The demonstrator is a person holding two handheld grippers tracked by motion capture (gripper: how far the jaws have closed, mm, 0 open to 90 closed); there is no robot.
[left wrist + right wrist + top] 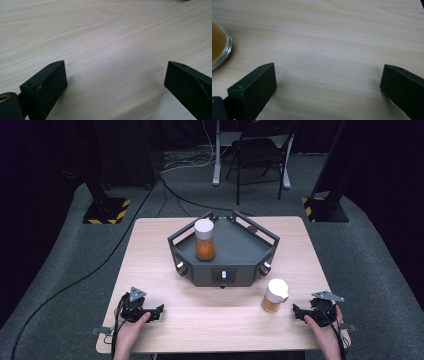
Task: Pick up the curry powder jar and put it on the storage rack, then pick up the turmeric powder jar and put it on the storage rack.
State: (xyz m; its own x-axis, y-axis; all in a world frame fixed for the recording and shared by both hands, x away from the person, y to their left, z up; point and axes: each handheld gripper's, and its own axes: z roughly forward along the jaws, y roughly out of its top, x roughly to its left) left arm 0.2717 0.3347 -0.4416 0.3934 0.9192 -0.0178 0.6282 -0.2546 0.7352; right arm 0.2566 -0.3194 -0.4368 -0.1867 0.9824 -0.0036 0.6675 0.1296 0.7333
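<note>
Both hand-held grippers, left [156, 312] and right [298, 312], rested released before the tray [235, 251], 1 jar [274, 295] perhaps awaiting pickup beside 1 loaded jar [204, 239].

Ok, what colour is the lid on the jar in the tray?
White lid, orange contents; clearest in the high view.

Pale matt wood-grain table [165, 250]; matt dark tray [235, 251] on it; clear glossy jar [219, 47]; matt black jaws
</note>
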